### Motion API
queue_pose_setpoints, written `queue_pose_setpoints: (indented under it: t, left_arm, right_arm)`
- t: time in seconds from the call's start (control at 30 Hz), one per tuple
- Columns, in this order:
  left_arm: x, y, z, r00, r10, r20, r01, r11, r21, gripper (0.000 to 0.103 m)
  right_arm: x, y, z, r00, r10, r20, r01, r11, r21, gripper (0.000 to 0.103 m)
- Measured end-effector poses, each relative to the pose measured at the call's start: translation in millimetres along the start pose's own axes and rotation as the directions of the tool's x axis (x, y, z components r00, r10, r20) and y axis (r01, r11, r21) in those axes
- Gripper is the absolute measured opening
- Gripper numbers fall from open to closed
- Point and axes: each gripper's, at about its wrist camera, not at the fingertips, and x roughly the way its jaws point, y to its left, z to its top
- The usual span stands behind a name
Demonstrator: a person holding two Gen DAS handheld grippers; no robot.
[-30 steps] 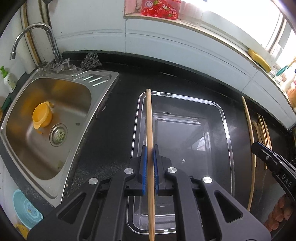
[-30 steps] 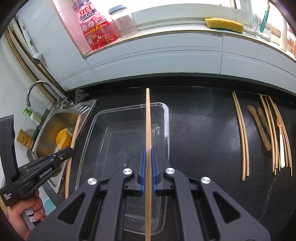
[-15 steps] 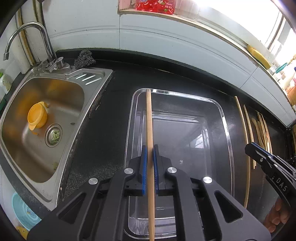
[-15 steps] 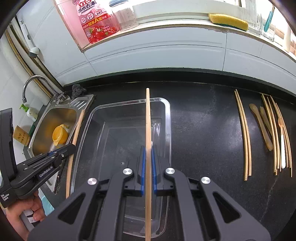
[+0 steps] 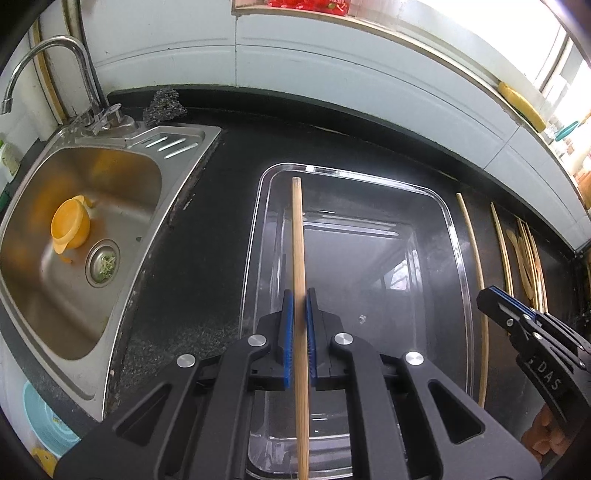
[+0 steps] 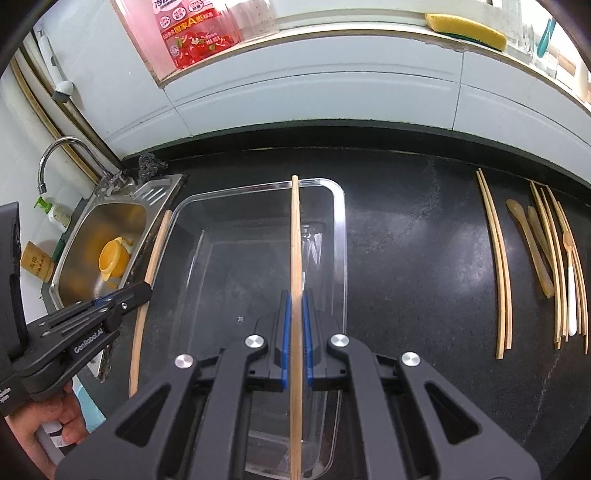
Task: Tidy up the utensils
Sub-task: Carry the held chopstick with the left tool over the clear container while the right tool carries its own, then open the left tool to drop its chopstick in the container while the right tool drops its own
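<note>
A clear plastic bin (image 5: 456,258) (image 6: 341,236) sits empty on the black counter. My left gripper (image 5: 299,295) is shut on a wooden chopstick (image 5: 298,240) held over the bin's left part. My right gripper (image 6: 294,295) is shut on another wooden chopstick (image 6: 294,236) held over the bin's right part. In the right wrist view the left gripper (image 6: 142,291) and its chopstick (image 6: 147,280) show at the bin's left side. In the left wrist view the right gripper (image 5: 487,299) shows at the bin's right side. Several chopsticks (image 6: 498,266) and wooden spoons (image 6: 532,243) lie in a row on the counter to the right.
A steel sink (image 5: 122,177) with an orange bowl (image 5: 70,225) and a tap (image 5: 51,48) lies left of the bin. A steel scourer (image 5: 164,107) sits behind it. The tiled wall and a ledge with a red pouch (image 6: 199,33) and a sponge (image 6: 465,29) run along the back.
Both grippers have moved forward and lower toward the bin, each still holding its chopstick. The bin now fills more of both views.
</note>
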Motion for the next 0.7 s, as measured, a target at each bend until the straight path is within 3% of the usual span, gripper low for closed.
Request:
queue_pose_setpoints:
  t: [0.7]
  left_arm:
    - [9.8, -2.8, 2.6, 1.0, -0.015, -0.019, 0.015, 1.0, -0.024, 0.006]
  right_arm:
    - [10.3, 2.5, -0.6, 1.0, 0.005, -0.03, -0.005, 1.0, 0.001, 0.007]
